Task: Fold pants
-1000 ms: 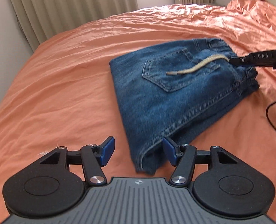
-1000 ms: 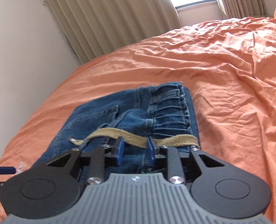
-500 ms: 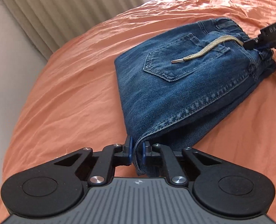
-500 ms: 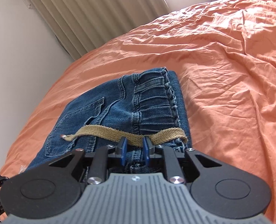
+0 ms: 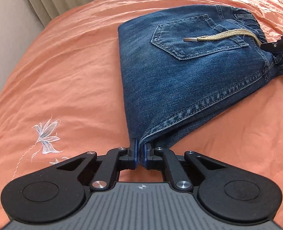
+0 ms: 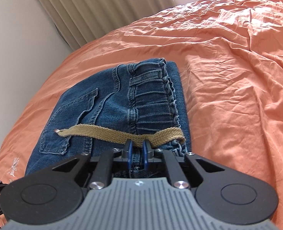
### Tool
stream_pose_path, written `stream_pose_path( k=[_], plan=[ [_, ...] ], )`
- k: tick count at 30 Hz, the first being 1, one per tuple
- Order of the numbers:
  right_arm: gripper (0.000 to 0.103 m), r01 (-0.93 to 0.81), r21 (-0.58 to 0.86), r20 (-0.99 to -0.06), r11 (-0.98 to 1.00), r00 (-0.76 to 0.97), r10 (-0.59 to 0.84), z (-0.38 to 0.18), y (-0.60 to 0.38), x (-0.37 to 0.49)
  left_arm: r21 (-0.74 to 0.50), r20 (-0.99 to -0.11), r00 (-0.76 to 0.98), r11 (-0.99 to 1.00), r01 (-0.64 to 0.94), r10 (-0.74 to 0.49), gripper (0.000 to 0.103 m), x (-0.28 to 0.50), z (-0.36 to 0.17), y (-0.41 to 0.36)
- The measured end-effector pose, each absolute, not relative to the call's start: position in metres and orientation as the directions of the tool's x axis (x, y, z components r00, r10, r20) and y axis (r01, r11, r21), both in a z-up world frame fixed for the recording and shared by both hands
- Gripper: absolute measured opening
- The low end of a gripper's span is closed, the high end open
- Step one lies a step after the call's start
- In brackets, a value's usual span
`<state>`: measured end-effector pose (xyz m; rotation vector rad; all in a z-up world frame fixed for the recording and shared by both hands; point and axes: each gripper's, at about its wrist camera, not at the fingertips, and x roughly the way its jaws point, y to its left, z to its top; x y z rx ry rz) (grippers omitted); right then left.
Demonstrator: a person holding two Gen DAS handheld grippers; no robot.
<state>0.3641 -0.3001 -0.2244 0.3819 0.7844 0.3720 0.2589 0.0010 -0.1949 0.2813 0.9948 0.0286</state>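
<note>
Blue denim pants [image 5: 189,72] lie folded on the orange bed, back pocket up, with a tan drawstring [image 5: 223,36] across them. My left gripper [image 5: 140,153] is shut on the near folded corner of the pants. My right gripper [image 6: 137,153] is shut on the waistband end of the pants [image 6: 122,111], just under the drawstring [image 6: 122,133]. The right gripper also shows in the left wrist view [image 5: 277,45] at the pants' far right corner.
The orange bedsheet [image 5: 55,72] is wrinkled and spreads all around, with a white embroidered flower [image 5: 45,136] near my left gripper. Beige curtains [image 6: 95,9] and a wall [image 6: 13,48] stand beyond the bed's far edge.
My left gripper moved onto the pants' near corner and shut on it. My right gripper closed on the waistband. Both views have come closer to the pants.
</note>
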Motion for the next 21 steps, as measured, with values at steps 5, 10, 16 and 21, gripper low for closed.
stream_pose_path(
  k=[5,10,16,21],
  plan=[
    [0.004,-0.177,0.458,-0.606,0.871,0.655,0.451,-0.224,-0.300,0.361,0.217,-0.842,0.519,0.973,0.074,0.148,0.006,0.253,-0.190,0.005],
    [0.004,-0.178,0.448,-0.611,0.876,0.655,0.445,-0.222,-0.302,0.354,0.185,-0.853,0.502,0.982,0.042,0.140,0.005,0.243,-0.179,0.014],
    [0.007,-0.192,0.395,-0.620,0.899,0.666,0.414,-0.211,-0.301,0.336,0.001,-0.812,0.584,0.999,-0.034,0.021,0.021,0.235,-0.148,0.030],
    [0.022,-0.234,0.307,-0.621,0.923,0.685,0.380,-0.196,-0.293,0.315,-0.091,-0.733,0.679,0.994,-0.053,-0.031,0.032,0.251,-0.131,0.034]
  ],
)
